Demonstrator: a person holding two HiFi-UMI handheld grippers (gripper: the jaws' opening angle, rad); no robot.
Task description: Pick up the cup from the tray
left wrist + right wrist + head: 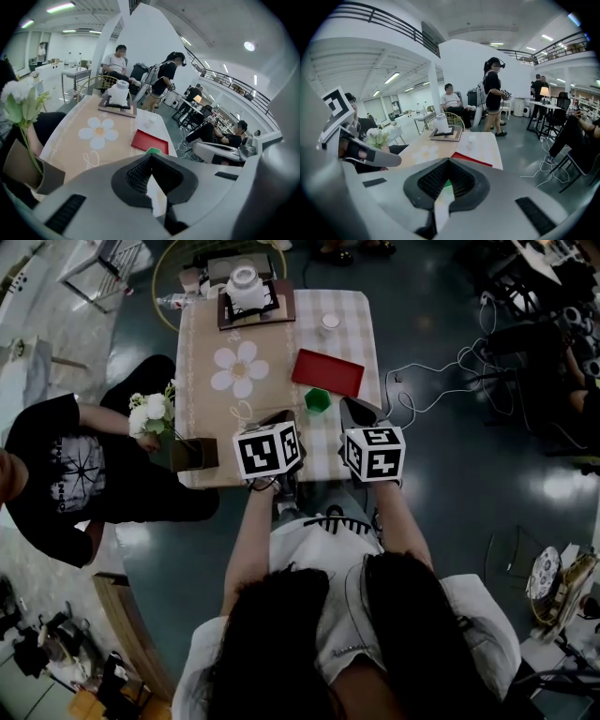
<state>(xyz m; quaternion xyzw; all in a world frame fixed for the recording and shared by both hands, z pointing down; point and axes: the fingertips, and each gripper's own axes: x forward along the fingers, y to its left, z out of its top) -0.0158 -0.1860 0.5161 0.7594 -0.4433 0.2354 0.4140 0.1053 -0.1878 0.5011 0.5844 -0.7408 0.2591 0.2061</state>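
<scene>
currently the green cup stands on the table at the red tray's near left corner as the head view shows it. it looks to be just off the tray rather than on it; whether the two touch i cannot tell. the cup looks upright, with its long axis vertical and its open mouth facing up toward the head camera. the left gripper and the right gripper hang side by side over the table's near edge, both angled down toward the tray and short of the cup. each has its jaws closed together at the tips, holding nothing. the cup lies ahead, roughly between the two tips.
</scene>
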